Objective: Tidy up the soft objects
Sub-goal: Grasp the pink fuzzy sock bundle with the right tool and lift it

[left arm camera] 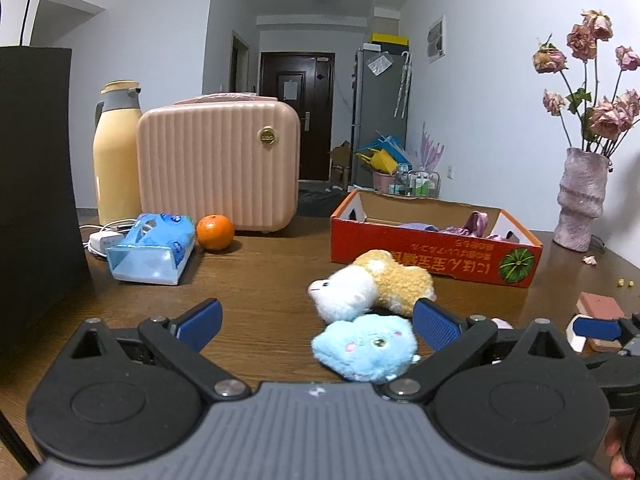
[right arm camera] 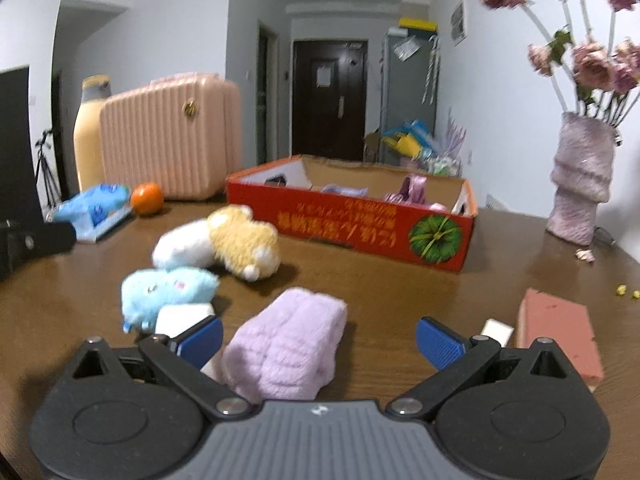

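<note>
The left gripper [left arm camera: 318, 322] is spread wide beside a fluffy light-blue plush toy [left arm camera: 365, 347]; the right gripper [right arm camera: 319, 340] is spread wide around a lilac fleecy bundle [right arm camera: 288, 344] on the brown wooden surface [right arm camera: 400, 292].

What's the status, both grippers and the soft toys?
Left hand-held gripper open, blue plush between its fingers. Right hand-held gripper open over purple plush. Red box behind, path clear.
</note>
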